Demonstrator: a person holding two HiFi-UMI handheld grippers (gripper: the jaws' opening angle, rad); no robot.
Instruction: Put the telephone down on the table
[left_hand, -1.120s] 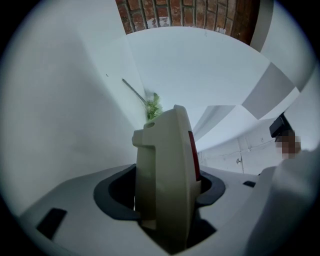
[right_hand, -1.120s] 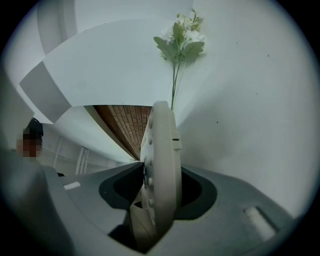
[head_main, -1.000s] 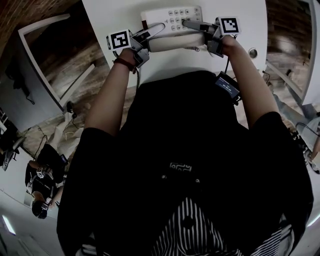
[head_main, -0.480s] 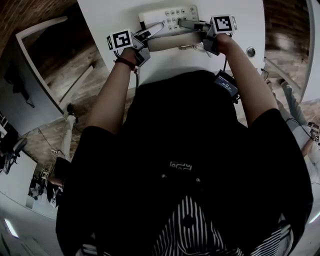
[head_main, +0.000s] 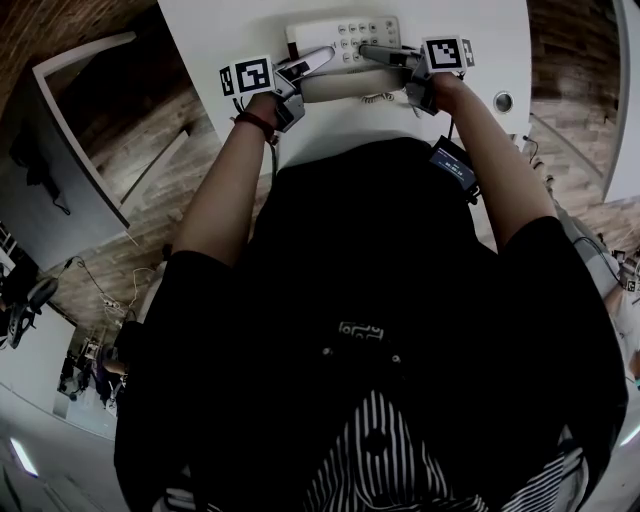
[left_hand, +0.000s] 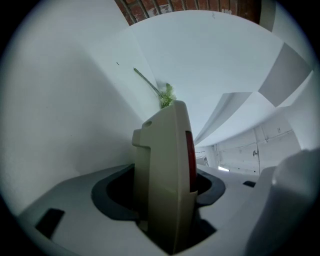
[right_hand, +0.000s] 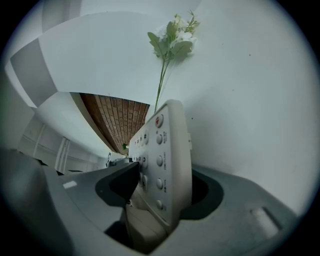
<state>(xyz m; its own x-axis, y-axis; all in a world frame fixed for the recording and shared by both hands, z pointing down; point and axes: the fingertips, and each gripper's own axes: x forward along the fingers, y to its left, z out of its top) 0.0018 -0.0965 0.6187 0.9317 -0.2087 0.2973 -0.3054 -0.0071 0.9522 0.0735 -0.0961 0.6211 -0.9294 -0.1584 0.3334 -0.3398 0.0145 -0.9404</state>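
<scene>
The telephone (head_main: 345, 35) lies keypad up over the white table (head_main: 230, 30) at its far edge, straight ahead of you, with the handset (head_main: 345, 85) in its cradle along the near side. Whether its base is fully down on the tabletop cannot be told. Your left gripper (head_main: 320, 58) has the telephone's left end between its jaws, and in the left gripper view they pinch the cream casing with its red side strip. Your right gripper (head_main: 372, 50) reaches in from the right end. Its jaws are opening, the keypad end stands between them, and a dark gap shows beside the buttons. Beyond the telephone, a green flower sprig (right_hand: 172, 35) lies against the white surface. Brick wall shows past the table's edge
</scene>
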